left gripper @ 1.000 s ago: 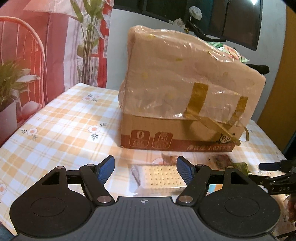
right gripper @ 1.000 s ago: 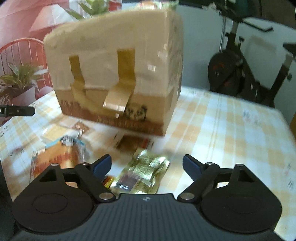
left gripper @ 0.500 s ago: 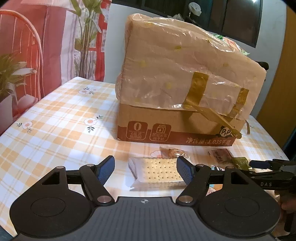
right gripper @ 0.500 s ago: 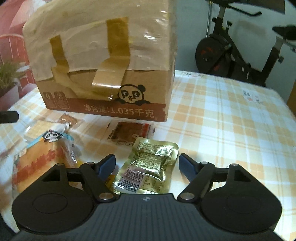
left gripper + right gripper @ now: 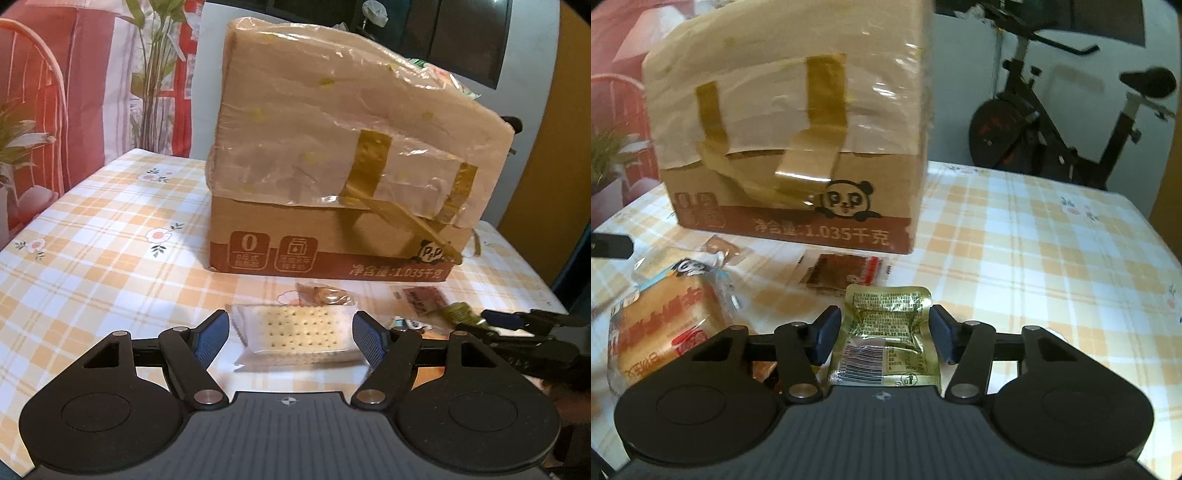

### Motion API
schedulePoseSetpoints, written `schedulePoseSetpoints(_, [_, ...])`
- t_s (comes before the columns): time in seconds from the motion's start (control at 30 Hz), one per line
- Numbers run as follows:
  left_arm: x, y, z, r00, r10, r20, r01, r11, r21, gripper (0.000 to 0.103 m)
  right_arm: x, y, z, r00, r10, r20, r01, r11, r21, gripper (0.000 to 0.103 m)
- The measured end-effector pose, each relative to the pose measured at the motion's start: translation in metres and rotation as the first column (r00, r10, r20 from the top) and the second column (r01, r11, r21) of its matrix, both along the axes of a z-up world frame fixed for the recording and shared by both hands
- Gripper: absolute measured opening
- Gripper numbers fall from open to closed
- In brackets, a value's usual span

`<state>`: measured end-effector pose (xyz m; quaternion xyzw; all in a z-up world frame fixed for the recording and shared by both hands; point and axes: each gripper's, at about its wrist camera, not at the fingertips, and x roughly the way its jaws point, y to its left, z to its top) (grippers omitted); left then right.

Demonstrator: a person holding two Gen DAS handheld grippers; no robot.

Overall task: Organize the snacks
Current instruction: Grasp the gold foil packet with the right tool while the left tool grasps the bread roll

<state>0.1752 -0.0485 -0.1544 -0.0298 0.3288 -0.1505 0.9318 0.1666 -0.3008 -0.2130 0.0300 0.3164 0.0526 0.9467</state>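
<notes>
Right tongs [image 5: 882, 338] were closing on the gold foil pouch [image 5: 886, 339] lying between them on the table [image 5: 1034, 266], pads not quite pressing yet. Left tongs [image 5: 291, 338] stood wide around the clear-wrapped cracker pack [image 5: 299, 332]. Foil likely felt light, crinkly and slick, best pinched across its flat middle; crackers seemed brittle, wanting a gentle edge grip. Beyond stood the taped cardboard box [image 5: 798, 147].

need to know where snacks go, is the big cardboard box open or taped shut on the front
Not sealed in front: on the cardboard box the brown tape strips have peeled loose and a gap shows under the plastic-wrapped flap. Whether the top is open cannot be told.
</notes>
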Motion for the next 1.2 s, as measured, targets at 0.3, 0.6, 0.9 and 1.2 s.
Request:
schedulePoseSetpoints(0.3, [-0.006, -0.019, 0.004, 0.994, -0.11, 0.001, 0.11, 0.992, -0.058, 0.08, 0.0, -0.004, -0.001, 1.0, 0.011, 0.008, -0.011, 0.999, 0.031, 0.055])
schedulePoseSetpoints(0.6, [-0.019, -0.053, -0.008, 0.968, -0.249, -0.028, 0.248, 0.968, -0.031, 0.088, 0.0, -0.006, -0.001, 1.0, 0.015, 0.011, -0.015, 0.999, 0.05, 0.055])
schedulePoseSetpoints(0.9, [-0.019, -0.07, -0.023, 0.957, -0.279, -0.072, 0.283, 0.959, 0.035, 0.089, 0.0, -0.007, -0.001, 1.0, 0.018, 0.011, -0.019, 0.998, 0.055, 0.055])
schedulePoseSetpoints(1.2, [-0.021, -0.072, -0.027, 0.952, -0.304, -0.028, 0.305, 0.949, 0.081, 0.076, 0.0, -0.004, -0.001, 1.0, 0.027, 0.013, -0.027, 0.999, 0.045, 0.055])
